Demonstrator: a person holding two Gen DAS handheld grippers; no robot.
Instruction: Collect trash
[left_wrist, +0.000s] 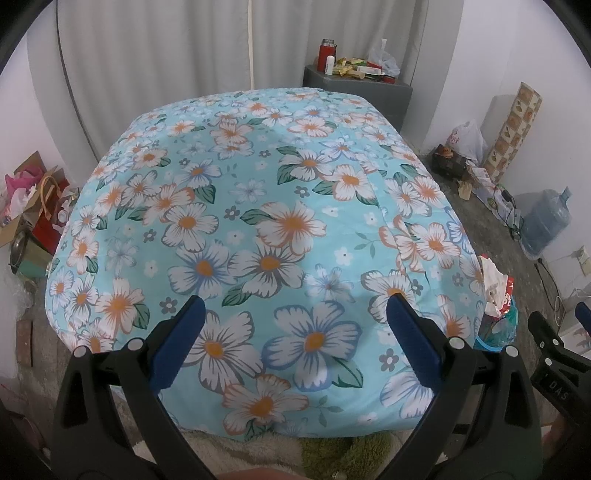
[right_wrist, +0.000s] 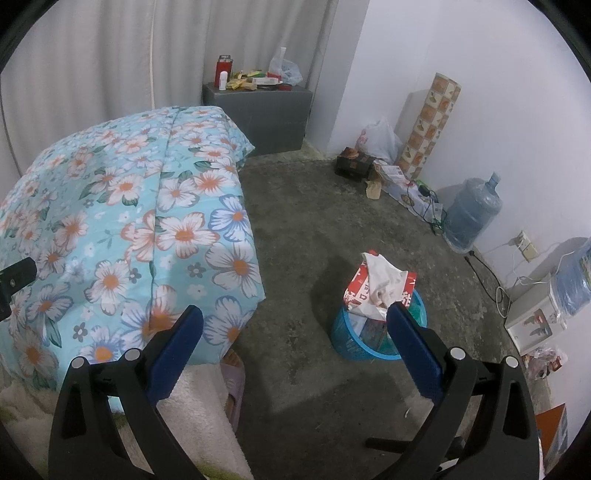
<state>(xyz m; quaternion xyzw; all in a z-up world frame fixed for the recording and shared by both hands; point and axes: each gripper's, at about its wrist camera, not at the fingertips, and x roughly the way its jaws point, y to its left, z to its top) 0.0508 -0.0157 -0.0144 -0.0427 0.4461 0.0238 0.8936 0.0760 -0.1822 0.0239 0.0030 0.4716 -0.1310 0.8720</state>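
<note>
Both hand-held grippers, left (left_wrist: 295, 317) and right (right_wrist: 295, 325), gape wide, empty, near overflowing blue bin (right_wrist: 347, 341)

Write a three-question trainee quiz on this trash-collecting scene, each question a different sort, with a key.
1. True or false: the left gripper holds a piece of trash.
2. Multiple choice: the round blue plastic trash basket stands on (A) the floral turquoise bedspread, (B) the grey concrete floor, (C) the dark grey cabinet.
3. Fill in: the crumpled red-and-white paper bag sticks out of the ____.

Key: 1 false, both it and the right gripper are open and empty; 2 B; 3 basket.
</note>
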